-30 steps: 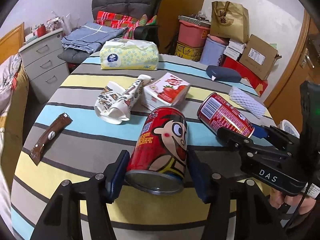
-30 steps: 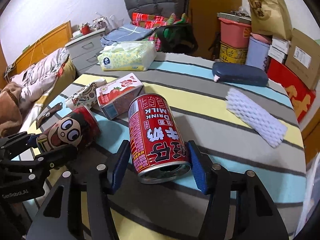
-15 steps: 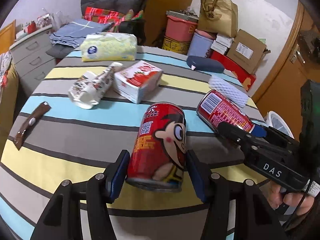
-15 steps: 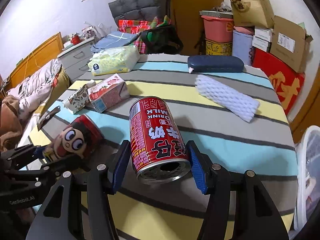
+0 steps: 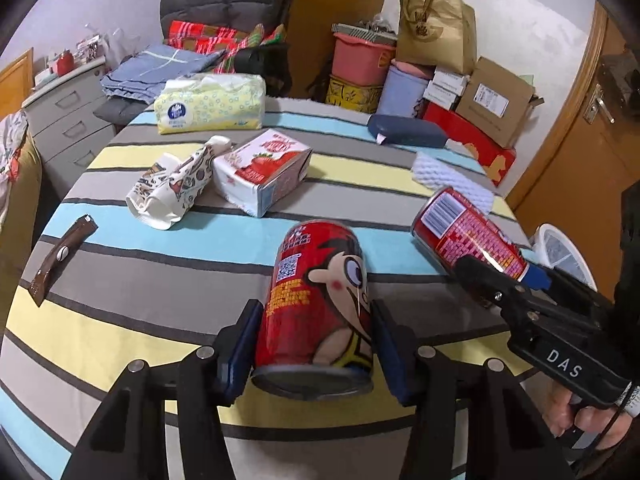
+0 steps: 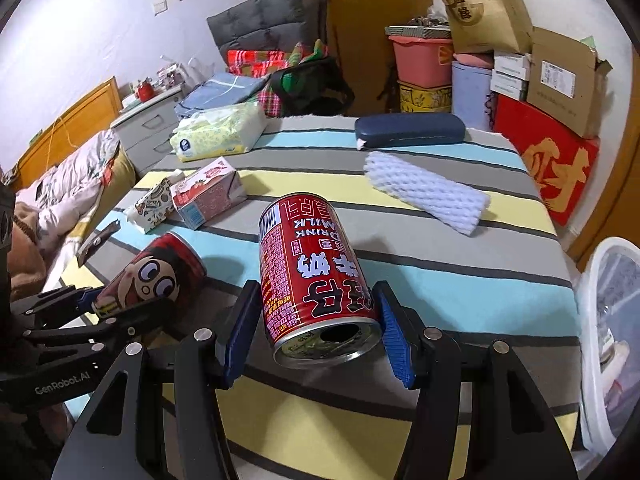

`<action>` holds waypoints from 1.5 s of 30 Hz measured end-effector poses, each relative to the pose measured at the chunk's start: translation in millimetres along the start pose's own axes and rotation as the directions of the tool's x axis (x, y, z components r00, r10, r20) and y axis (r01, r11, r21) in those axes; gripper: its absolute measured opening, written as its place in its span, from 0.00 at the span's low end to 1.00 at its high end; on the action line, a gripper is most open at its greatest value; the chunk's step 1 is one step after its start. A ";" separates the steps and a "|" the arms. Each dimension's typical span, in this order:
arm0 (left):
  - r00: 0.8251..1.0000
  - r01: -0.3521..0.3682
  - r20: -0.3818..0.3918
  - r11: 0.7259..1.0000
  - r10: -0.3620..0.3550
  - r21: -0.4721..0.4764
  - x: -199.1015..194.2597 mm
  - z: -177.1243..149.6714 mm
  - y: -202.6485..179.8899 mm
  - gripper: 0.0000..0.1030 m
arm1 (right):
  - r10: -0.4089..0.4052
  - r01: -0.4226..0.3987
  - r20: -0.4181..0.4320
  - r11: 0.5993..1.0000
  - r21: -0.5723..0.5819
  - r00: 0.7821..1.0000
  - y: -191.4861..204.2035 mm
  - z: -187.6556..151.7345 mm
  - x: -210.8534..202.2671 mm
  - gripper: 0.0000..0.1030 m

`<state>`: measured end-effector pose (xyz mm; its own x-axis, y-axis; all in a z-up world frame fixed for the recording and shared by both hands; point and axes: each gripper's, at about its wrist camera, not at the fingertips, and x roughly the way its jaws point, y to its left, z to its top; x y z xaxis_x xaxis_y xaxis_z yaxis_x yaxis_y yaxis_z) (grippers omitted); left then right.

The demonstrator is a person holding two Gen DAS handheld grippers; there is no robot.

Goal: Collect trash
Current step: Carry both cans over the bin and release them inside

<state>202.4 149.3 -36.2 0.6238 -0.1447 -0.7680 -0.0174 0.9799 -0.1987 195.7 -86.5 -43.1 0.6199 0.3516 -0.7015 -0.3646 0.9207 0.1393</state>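
Above the striped bench (image 5: 120,304), left fingers (image 5: 240,344) have just tightened on the red cartoon-face can (image 5: 320,300); right fingers (image 6: 394,340), at three o'clock, grasp the red milk-drink can (image 6: 316,276).

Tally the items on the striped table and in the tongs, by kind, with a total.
Cans: 2
Cartons: 1
Crushed paper cups: 1
Tissue packs: 1
Foam sleeves: 1
Blue cases: 1
Brown sachets: 1
Total: 8

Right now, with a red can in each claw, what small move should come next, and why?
Probably carry the right claw and its milk can sideways to the white bin beside the table: both cans look gripped and lifted, the bin sits closest to that claw, and the left can can follow.
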 end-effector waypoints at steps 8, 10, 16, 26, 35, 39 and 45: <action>0.998 0.027 0.050 0.998 -0.030 0.055 -20.8 -0.9 -31.9 0.51 | -0.014 0.012 0.029 0.998 0.054 0.999 -18.3 -7.9 -19.5 0.57; 0.998 0.033 0.060 0.997 -0.037 0.066 -25.0 -1.8 -41.2 0.51 | -0.022 0.019 0.039 0.997 0.071 0.999 -25.5 -10.8 -27.0 0.57; 0.995 0.052 0.083 0.991 -0.063 0.123 -35.5 -2.7 -77.9 0.51 | -0.055 0.047 0.072 0.993 0.111 0.996 -47.0 -15.9 -47.1 0.57; 0.987 0.101 0.104 0.971 -0.126 0.215 -43.6 -3.6 -146.6 0.51 | -0.125 0.103 0.123 0.979 0.178 0.985 -89.2 -26.2 -83.1 0.57; 0.976 0.156 0.100 0.940 -0.194 0.303 -41.7 -7.6 -214.7 0.51 | -0.210 0.170 0.133 0.950 0.262 0.969 -134.3 -40.7 -109.3 0.57; 0.971 0.181 0.088 0.926 -0.222 0.332 -36.9 -8.1 -240.5 0.51 | -0.250 0.205 0.127 0.934 0.294 0.960 -153.2 -46.0 -119.0 0.57; 0.962 0.242 0.035 0.901 -0.272 0.361 -21.6 -9.2 -278.2 0.51 | -0.313 0.262 0.112 0.907 0.330 0.943 -179.2 -54.6 -132.4 0.57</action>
<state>186.7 -121.5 30.1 0.6322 -0.4009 -0.6630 0.4170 0.8973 -0.1450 141.0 -307.3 -13.3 0.7765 0.0626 -0.6270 0.0607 0.9830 0.1733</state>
